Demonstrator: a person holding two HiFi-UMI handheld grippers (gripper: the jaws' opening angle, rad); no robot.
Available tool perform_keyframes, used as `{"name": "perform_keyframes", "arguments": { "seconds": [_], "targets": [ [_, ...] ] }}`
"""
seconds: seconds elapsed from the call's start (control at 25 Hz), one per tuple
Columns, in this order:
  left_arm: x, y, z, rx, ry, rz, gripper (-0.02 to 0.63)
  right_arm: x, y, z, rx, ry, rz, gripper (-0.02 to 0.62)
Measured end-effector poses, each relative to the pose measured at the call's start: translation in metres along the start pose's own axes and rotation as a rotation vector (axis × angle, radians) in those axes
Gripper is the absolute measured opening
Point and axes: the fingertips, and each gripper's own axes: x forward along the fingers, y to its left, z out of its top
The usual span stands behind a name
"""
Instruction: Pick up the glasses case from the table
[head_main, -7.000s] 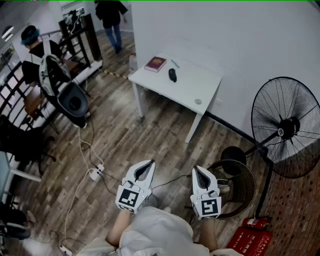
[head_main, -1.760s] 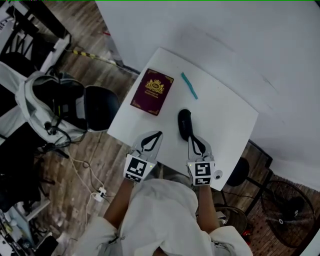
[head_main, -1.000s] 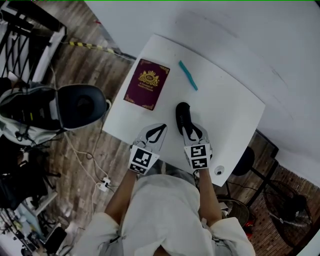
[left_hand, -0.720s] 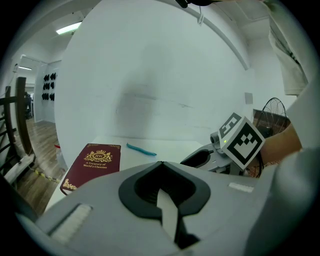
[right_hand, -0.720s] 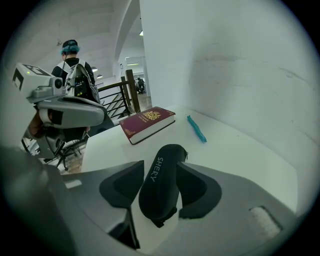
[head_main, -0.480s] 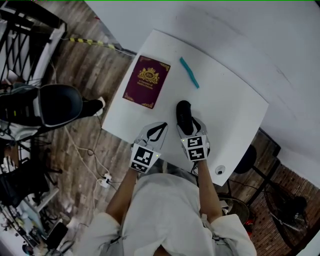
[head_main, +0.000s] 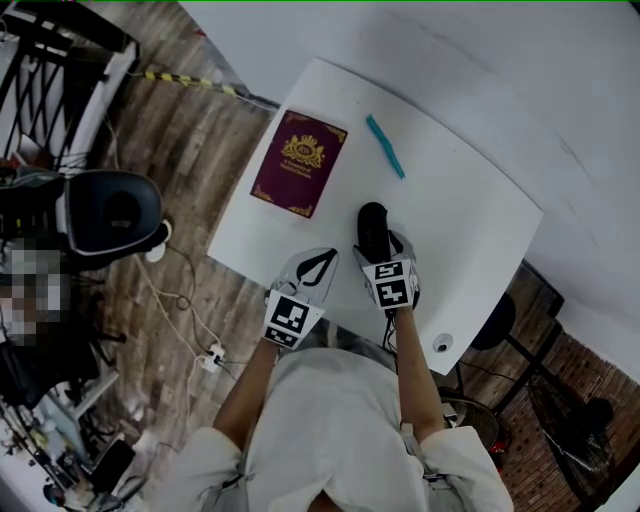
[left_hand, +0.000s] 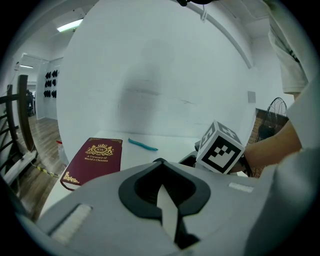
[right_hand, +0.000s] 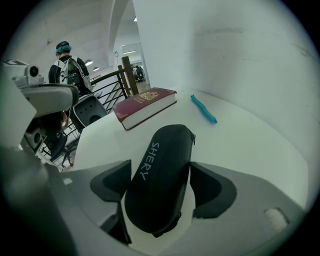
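Black zipped glasses case (right_hand: 161, 170) lies between right gripper (right_hand: 162, 187) jaws just spread; left gripper (left_hand: 159, 163) jaws together

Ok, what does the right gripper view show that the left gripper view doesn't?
Only the right gripper view: the black glasses case lying between the jaws of the right hand-held gripper, which have just been opening and stand apart beside it; also a person standing in the background. Only the left gripper view: the left hand-held gripper, jaws together and empty, and the right one's marker cube. Both: the maroon book and teal pen on the white table.
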Motion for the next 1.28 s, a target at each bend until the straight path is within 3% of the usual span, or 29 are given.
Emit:
{"name": "perform_keyframes", "arguments": {
  "seconds": [0.36,0.6,1.0,1.28],
  "targets": [
    [-0.006,0.001,-0.002,-0.002,-0.006,0.012,0.02,0.006,-0.003,-0.005,0.046,0.011,0.001,0.36],
    [-0.012,0.0,0.001,0.0,-0.018,0.013,0.02,0.003,0.0,-0.002,0.022,-0.002,-0.004,0.348],
    [-0.028,0.003,0.007,0.017,-0.047,0.024,0.02,-0.034,0.017,0.024,-0.024,-0.139,0.01,0.347],
    [-0.044,0.005,0.024,0.032,-0.1,0.034,0.02,-0.082,0.026,0.053,-0.016,-0.286,0.008,0.345]
  ]
}}
